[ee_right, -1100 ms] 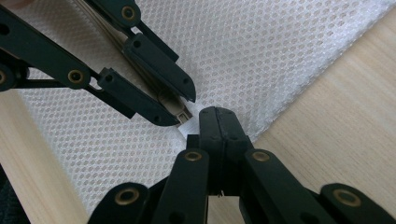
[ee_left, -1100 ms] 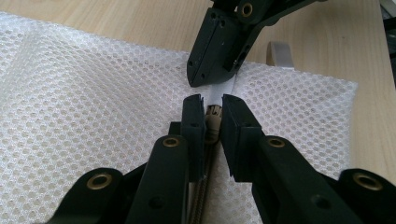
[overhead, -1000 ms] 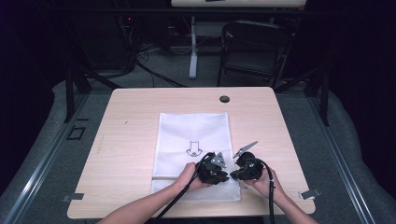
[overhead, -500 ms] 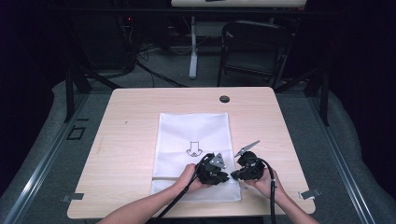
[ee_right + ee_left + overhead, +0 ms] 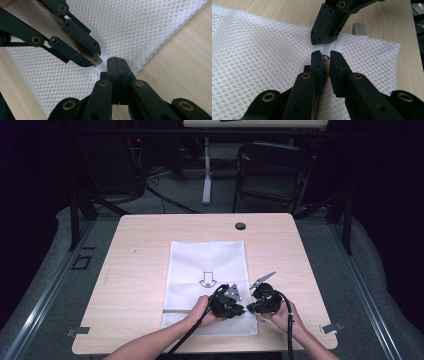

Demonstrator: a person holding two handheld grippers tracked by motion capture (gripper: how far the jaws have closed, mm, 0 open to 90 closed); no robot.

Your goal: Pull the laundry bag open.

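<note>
White honeycomb-mesh bag (image 5: 207, 265), black arrow print; light wood table (image 5: 140, 255); black fingers (image 5: 317, 62).

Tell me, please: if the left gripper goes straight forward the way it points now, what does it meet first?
Most likely the right gripper. It sits just ahead of the left gripper, whose jaws close on a small metal zipper pull of the white mesh bag. Only a short white strip lies between; depth is unclear.
</note>
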